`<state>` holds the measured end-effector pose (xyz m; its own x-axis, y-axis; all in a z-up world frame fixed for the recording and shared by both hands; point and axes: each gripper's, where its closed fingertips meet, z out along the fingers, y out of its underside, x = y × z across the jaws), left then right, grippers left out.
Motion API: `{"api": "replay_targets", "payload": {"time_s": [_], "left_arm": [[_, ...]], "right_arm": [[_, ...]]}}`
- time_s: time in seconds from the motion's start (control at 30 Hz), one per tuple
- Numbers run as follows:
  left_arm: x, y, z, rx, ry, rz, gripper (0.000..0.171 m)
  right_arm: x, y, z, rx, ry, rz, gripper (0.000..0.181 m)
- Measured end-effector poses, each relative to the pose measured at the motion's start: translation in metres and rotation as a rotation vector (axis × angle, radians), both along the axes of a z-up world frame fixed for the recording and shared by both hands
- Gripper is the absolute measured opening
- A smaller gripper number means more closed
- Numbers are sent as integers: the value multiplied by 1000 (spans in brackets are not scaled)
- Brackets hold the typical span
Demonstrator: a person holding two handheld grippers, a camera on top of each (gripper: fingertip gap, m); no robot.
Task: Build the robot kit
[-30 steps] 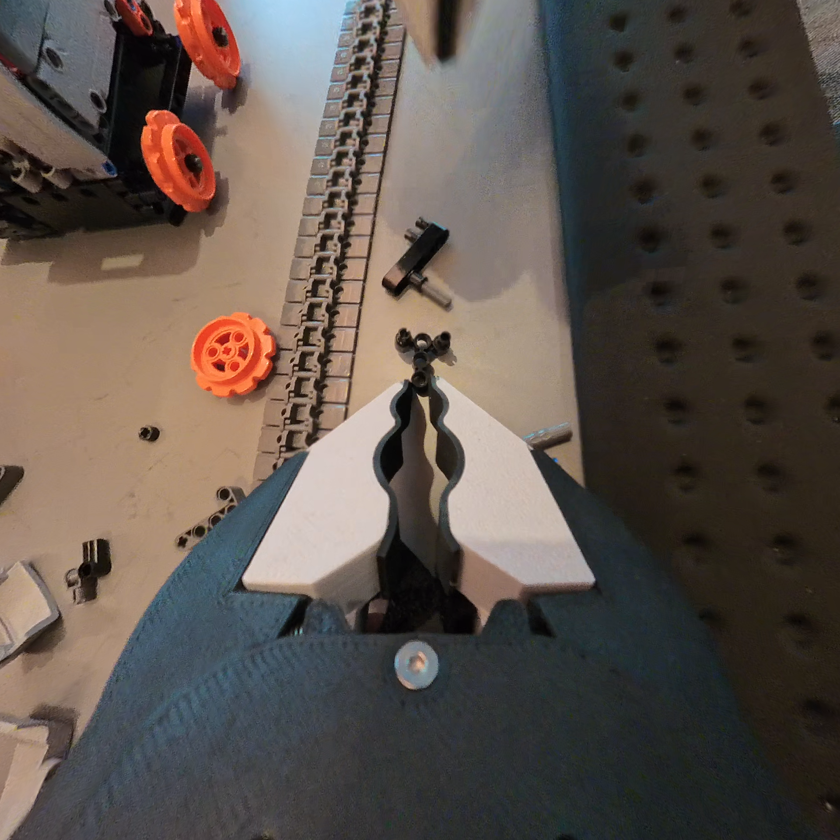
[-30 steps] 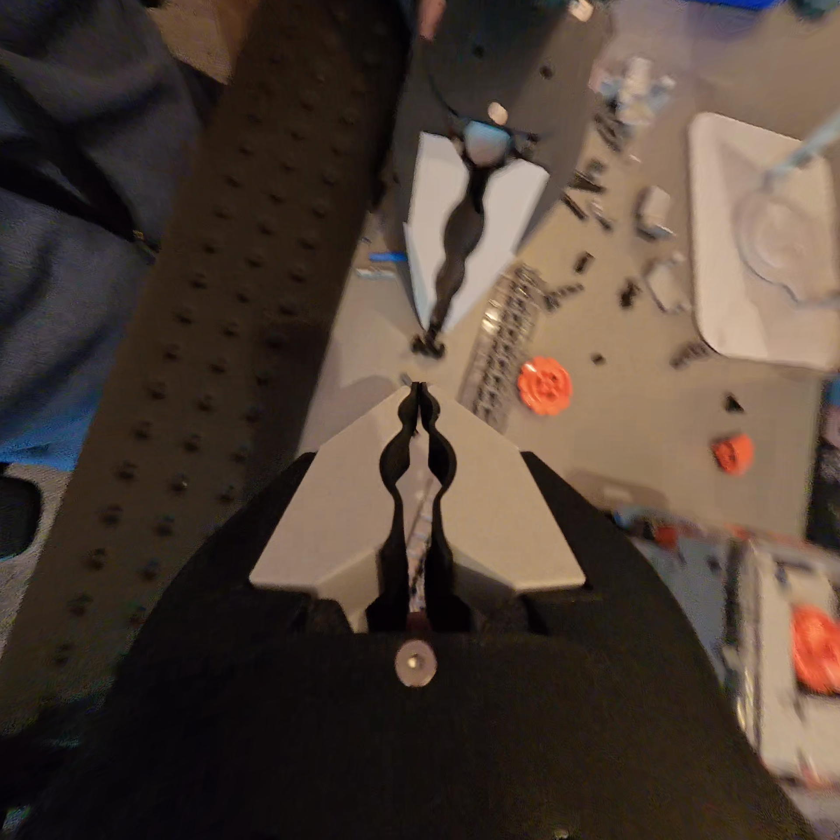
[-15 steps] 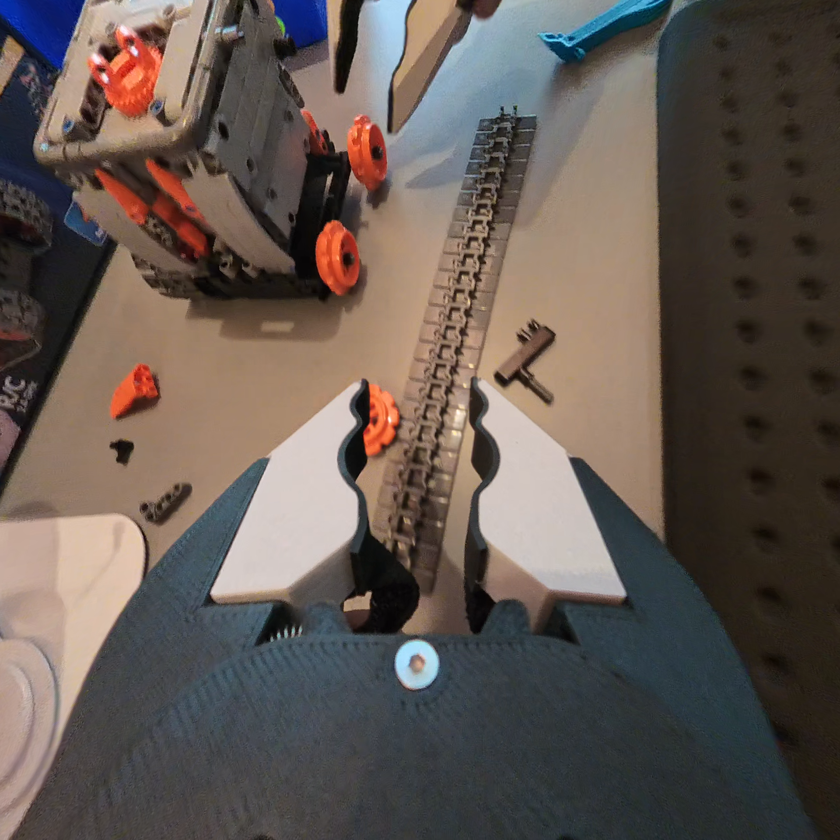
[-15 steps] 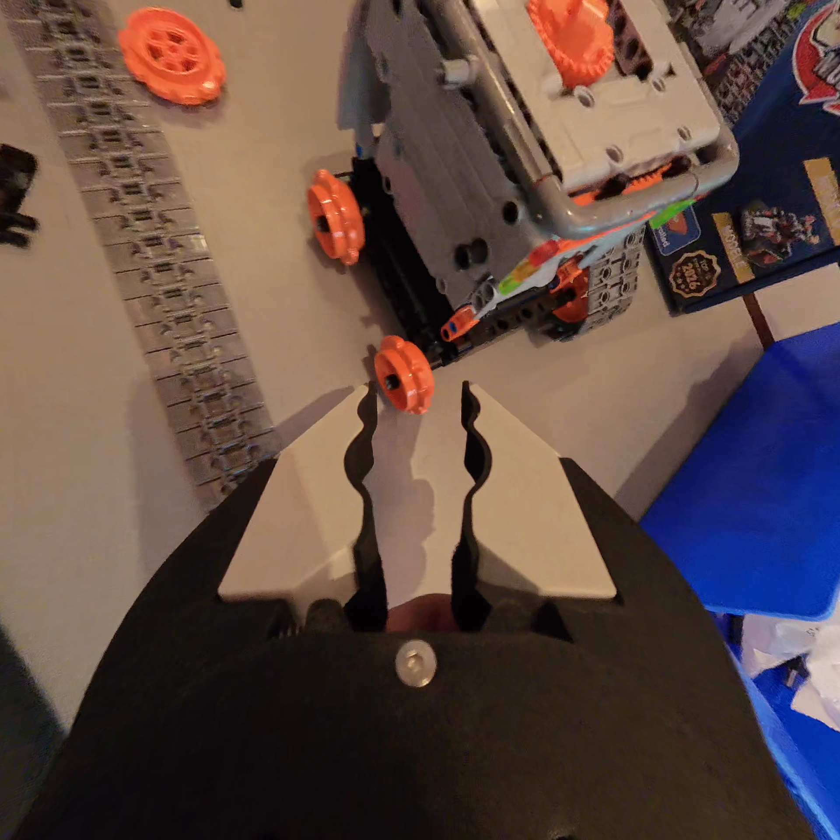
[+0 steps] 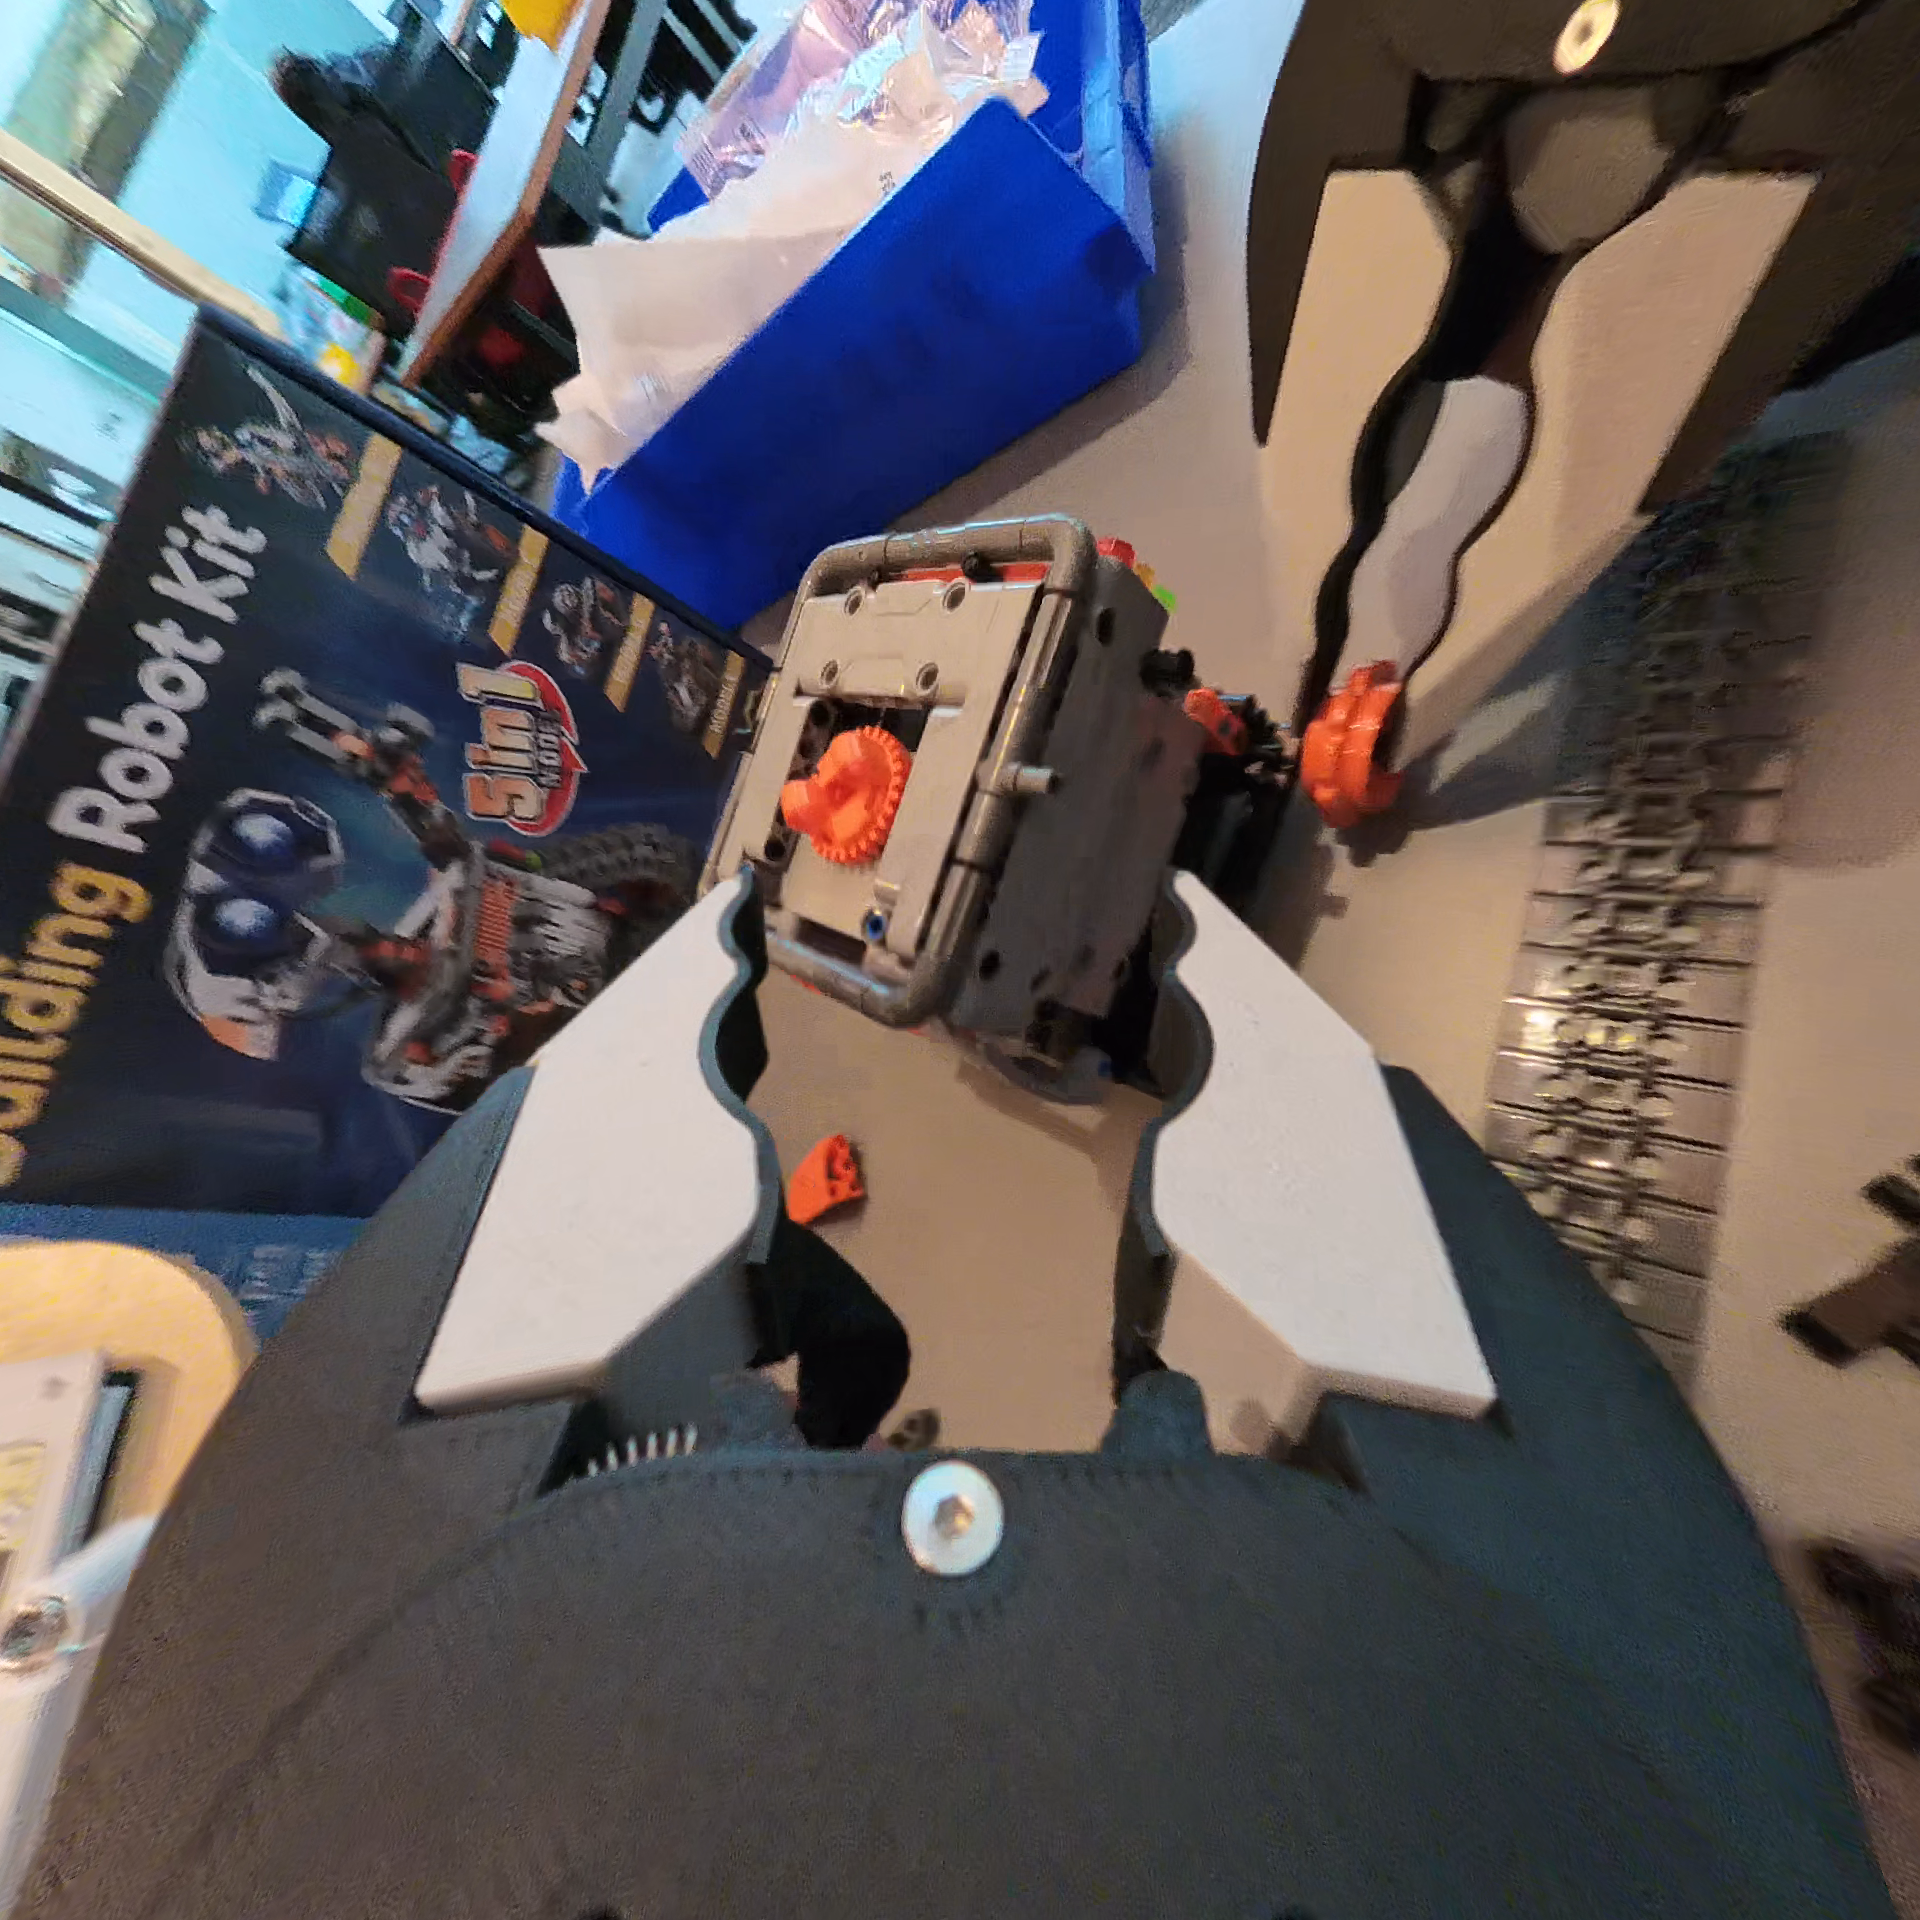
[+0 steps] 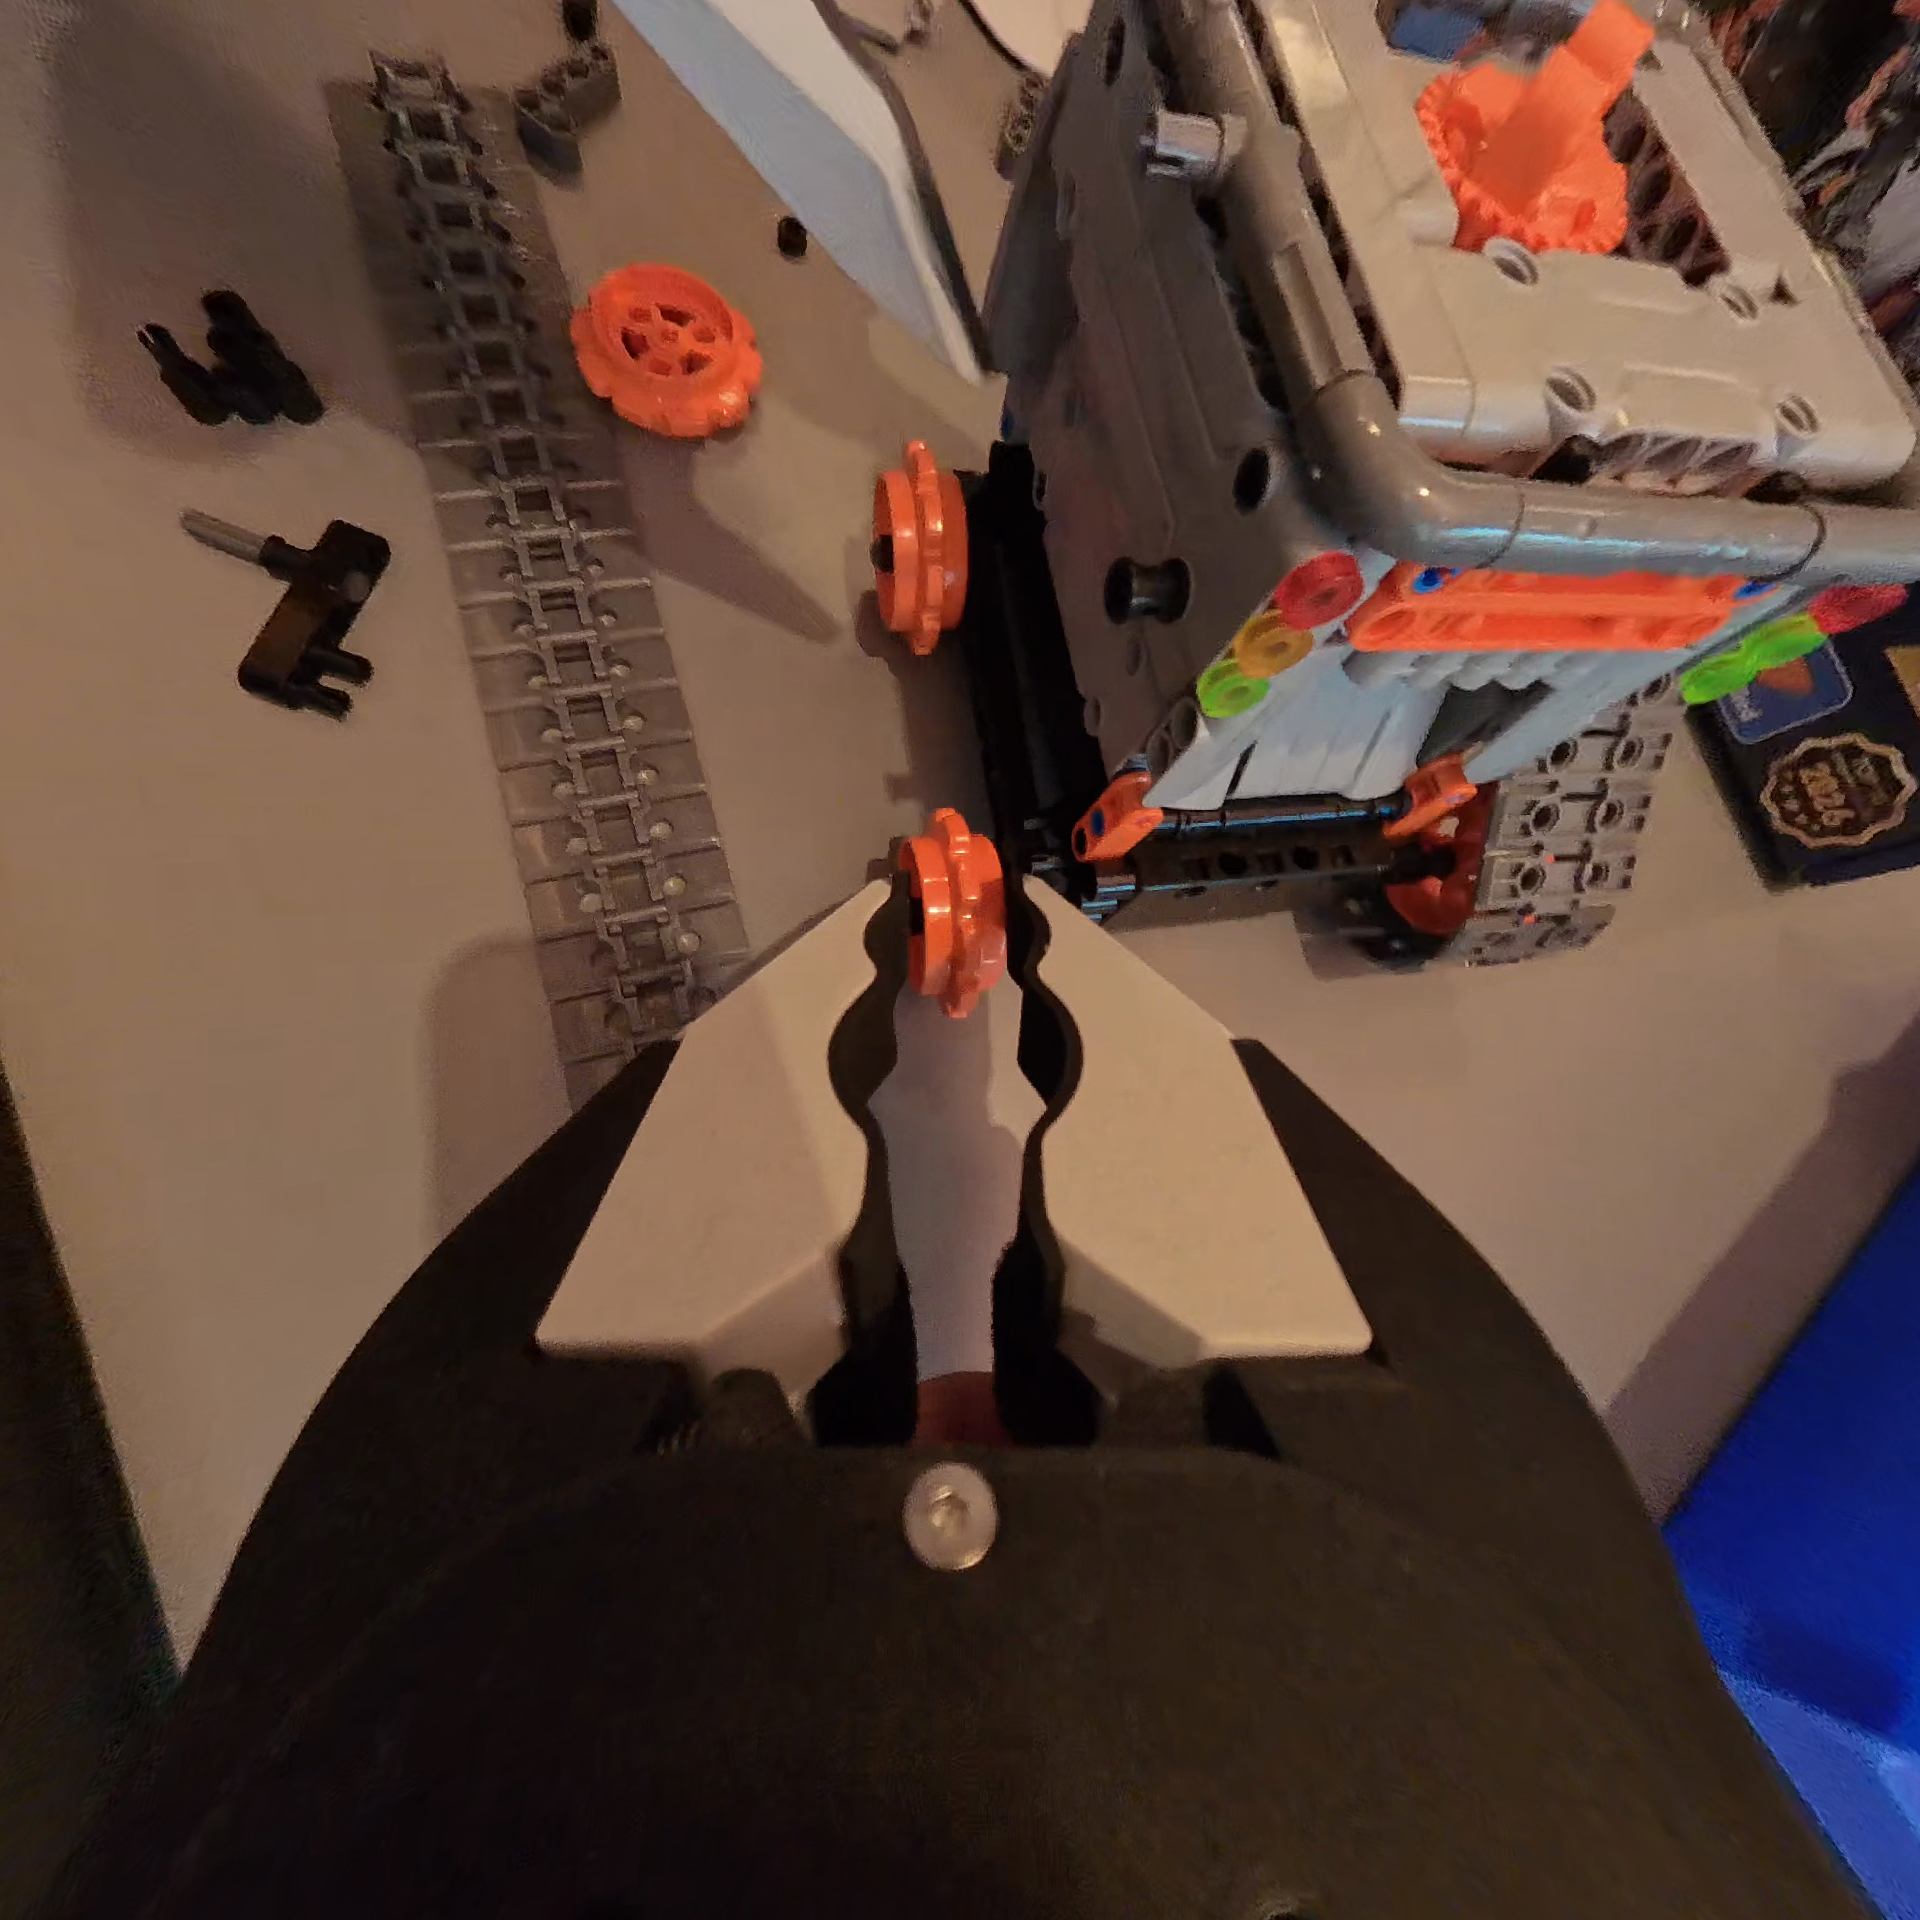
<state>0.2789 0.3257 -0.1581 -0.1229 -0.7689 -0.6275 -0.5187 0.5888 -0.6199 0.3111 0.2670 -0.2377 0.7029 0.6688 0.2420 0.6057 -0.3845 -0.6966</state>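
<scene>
A grey brick-built vehicle body (image 5: 935,790) with an orange gear on top stands on the beige table. My left gripper (image 5: 961,909) is open wide, and its fingertips straddle the near end of the body. My right gripper (image 6: 956,899) is closed on the front orange wheel (image 6: 951,909), which is mounted on the body's black side beam. The vehicle body (image 6: 1195,364) lies just right of that wheel. A second mounted orange wheel (image 6: 920,545) sits farther along the beam. In the left wrist view the right gripper (image 5: 1366,712) comes down from the top right onto the same wheel (image 5: 1351,758).
A long grey track strip (image 6: 561,623) lies left of the vehicle, with a loose orange wheel (image 6: 665,348) and black connectors (image 6: 307,623) beside it. A small orange piece (image 5: 826,1179) lies between the left fingers. A blue bin (image 5: 883,343) and the kit box (image 5: 312,779) stand behind.
The left gripper swung from over the track to the vehicle body and opened wider. The right gripper moved forward and narrowed its jaws onto the front orange wheel.
</scene>
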Motion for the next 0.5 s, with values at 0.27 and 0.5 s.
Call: {"api": "replay_targets", "payload": {"time_s": [0.27,0.5], "left_arm": [[7,23,-12,112,-14,11,84],[-35,49,-21,-36,67,146,79]], "right_arm": [[-15,1,2,58,-37,22,12],[-24,2,12,79,54,9,19]]}}
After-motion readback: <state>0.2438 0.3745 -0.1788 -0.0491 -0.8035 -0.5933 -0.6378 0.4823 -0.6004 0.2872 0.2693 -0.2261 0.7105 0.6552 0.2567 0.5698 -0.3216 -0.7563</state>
